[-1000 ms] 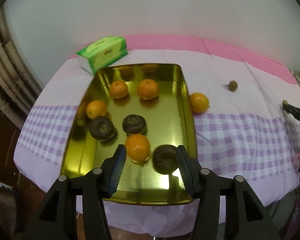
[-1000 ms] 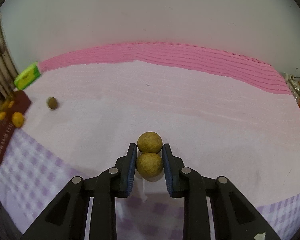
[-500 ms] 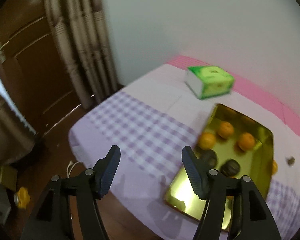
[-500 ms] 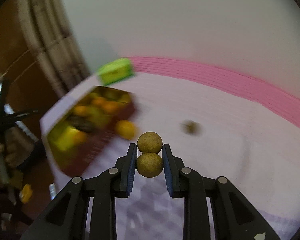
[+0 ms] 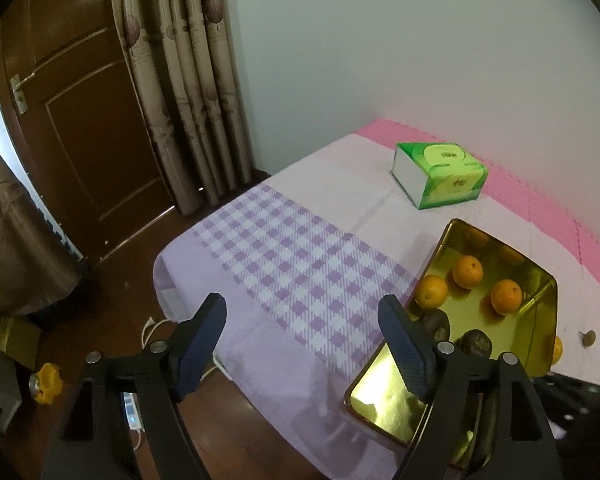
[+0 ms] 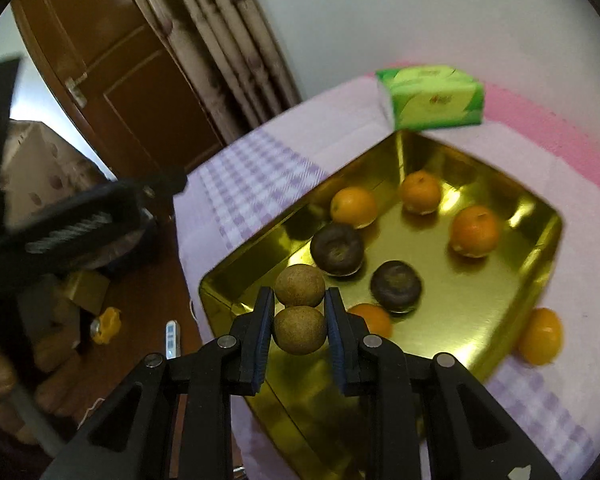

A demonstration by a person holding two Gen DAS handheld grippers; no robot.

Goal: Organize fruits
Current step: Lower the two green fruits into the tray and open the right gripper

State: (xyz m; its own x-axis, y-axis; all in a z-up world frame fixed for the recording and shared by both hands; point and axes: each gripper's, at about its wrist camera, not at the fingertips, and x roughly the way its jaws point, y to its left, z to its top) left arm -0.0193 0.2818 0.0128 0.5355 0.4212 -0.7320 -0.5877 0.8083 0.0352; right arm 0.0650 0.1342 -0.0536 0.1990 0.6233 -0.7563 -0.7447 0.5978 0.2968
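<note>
Right gripper [image 6: 298, 330]: fingers [image 6: 260, 340] shut on the lower of two joined brown fruits [image 6: 299, 330], the upper one riding free above the pads. The pair hangs over the near corner of the gold tray [image 6: 548, 248], presumably for setting down among the fruit there.

Left gripper [image 5: 300, 344]: fingers [image 5: 404, 356] opening, nothing between them. It stands off the tray's near-left corner, over the checked cloth edge of the counter [image 5: 300, 264], likely to leave the tray clear for the other hand.

In the tray: oranges [image 6: 474, 230] toward the far side, two dark fruits [image 6: 337, 249] nearer. One orange [image 6: 540, 341] lies on the counter just outside the tray's right wall. A green tissue box [image 6: 432, 98] sits beyond the tray.

Against one second ago: the right gripper has swung from bare counter to the tray with the same grip; the left gripper has withdrawn from over the tray and widened.
</note>
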